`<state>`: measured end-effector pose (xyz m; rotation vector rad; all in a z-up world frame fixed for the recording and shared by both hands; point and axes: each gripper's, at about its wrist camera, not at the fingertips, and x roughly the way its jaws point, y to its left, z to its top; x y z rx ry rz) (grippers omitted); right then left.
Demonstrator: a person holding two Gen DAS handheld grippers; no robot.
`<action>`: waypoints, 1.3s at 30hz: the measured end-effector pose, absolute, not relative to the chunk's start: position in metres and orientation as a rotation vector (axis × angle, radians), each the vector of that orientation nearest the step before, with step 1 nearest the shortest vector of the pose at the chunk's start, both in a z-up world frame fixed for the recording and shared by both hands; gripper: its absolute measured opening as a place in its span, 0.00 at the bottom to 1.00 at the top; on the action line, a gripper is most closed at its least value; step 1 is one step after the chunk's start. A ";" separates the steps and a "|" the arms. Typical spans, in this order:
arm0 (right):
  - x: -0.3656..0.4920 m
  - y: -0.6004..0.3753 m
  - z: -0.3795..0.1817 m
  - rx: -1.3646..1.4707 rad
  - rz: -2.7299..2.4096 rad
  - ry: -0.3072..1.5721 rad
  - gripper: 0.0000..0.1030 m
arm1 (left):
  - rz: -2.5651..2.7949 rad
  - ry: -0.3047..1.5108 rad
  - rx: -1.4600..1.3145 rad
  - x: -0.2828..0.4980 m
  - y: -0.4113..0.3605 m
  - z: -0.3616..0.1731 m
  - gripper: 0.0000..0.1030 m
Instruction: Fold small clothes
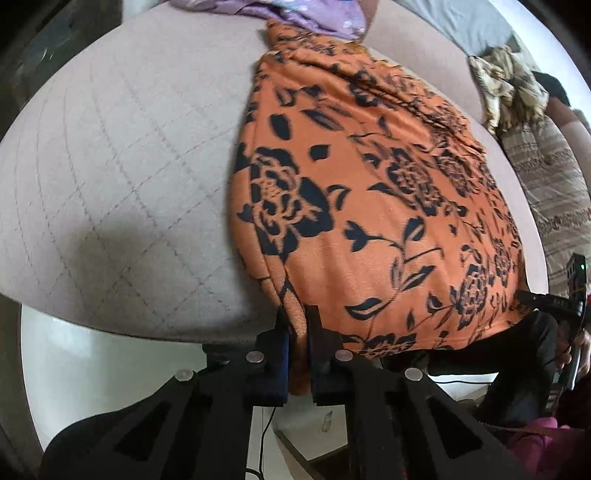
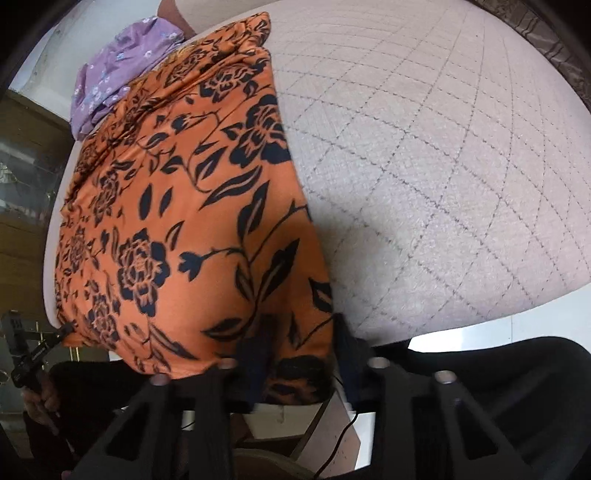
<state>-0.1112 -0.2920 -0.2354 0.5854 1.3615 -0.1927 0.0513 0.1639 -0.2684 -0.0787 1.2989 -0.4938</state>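
An orange garment with black flowers (image 1: 369, 206) lies lengthwise on a quilted pale pink cushion (image 1: 122, 177). My left gripper (image 1: 298, 325) is shut on the garment's near left corner at the cushion's front edge. In the right wrist view the same garment (image 2: 177, 206) fills the left half, and my right gripper (image 2: 301, 332) holds its near right corner between its fingers; the jaws stand wider apart there, with cloth bunched between them. The other gripper's tip shows at the garment's far corner in each view (image 1: 535, 297) (image 2: 59, 334).
A purple flowered garment (image 1: 295, 14) lies at the far end of the cushion, also in the right wrist view (image 2: 122, 62). A beige patterned cloth (image 1: 546, 173) and a crumpled cream cloth (image 1: 506, 81) lie to the right. A dark cabinet (image 2: 26, 166) stands left. White floor lies below the cushion's front edge.
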 end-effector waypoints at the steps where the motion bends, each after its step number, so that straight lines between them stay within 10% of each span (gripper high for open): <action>1: -0.112 -0.292 -0.235 0.619 -0.174 1.367 0.09 | -0.505 1.288 -0.080 0.051 0.163 -0.265 0.08; 10: -0.107 -0.289 -0.232 0.687 -0.131 1.395 0.11 | -0.522 1.270 -0.090 0.052 0.168 -0.257 0.09; 14: -0.110 -0.295 -0.244 0.724 -0.122 1.440 0.14 | -0.478 1.342 -0.076 0.058 0.160 -0.272 0.26; 18: -0.110 -0.293 -0.245 0.695 -0.116 1.427 0.14 | -0.486 1.330 -0.110 0.064 0.158 -0.271 0.06; 39: -0.053 -0.331 -0.123 0.872 0.109 0.945 0.08 | -0.621 1.062 -0.326 0.145 0.188 -0.166 0.06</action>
